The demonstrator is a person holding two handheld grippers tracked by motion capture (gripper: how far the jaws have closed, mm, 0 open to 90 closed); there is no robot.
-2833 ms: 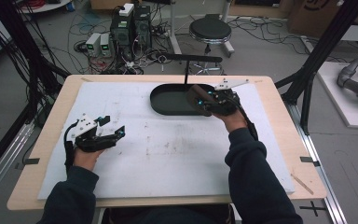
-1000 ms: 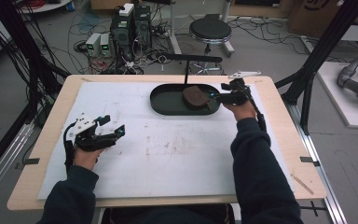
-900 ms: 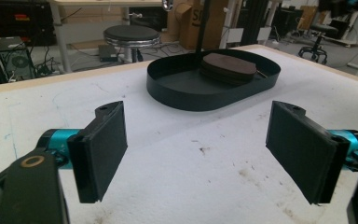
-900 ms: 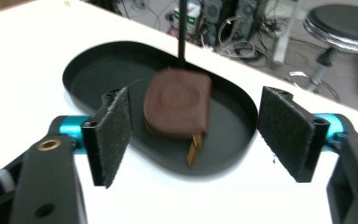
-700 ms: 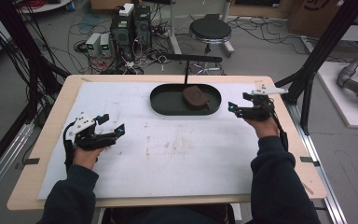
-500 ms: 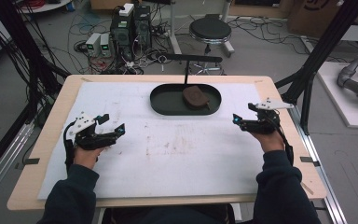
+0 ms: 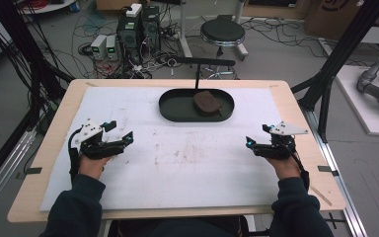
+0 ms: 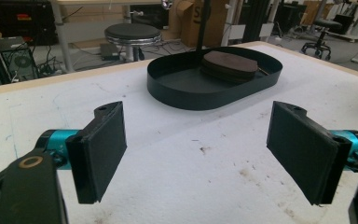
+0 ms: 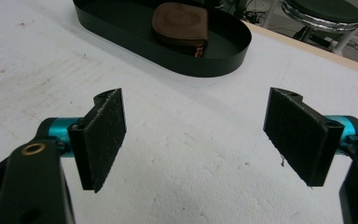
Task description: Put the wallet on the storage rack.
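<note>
A dark oval tray [image 7: 172, 111] sits at the back middle of the white mat, and a brown zipped pouch [image 7: 207, 102] lies in its right half. The left gripper view shows the tray [image 8: 177, 91] and pouch [image 8: 229, 65] ahead; the right gripper view shows the tray [image 9: 121, 21] and pouch [image 9: 178, 24] too. My left gripper [image 7: 125, 139] rests open over the mat's left side, nothing between its pads [image 8: 101, 149]. My right gripper [image 7: 254, 142] hovers open at the mat's right side, well clear of the tray, pads [image 9: 103, 135] bare.
A white stained mat [image 7: 187, 158] covers the wooden table [image 7: 296, 106]. A black post [image 7: 196, 74] rises behind the tray. A stool [image 7: 222, 32], computer boxes [image 7: 138, 27] and cables lie on the floor beyond the far edge.
My right gripper was at the tray with the brown pouch; the pouch now lies in the tray and the gripper has drawn back to the right front, open. The left gripper has barely moved.
</note>
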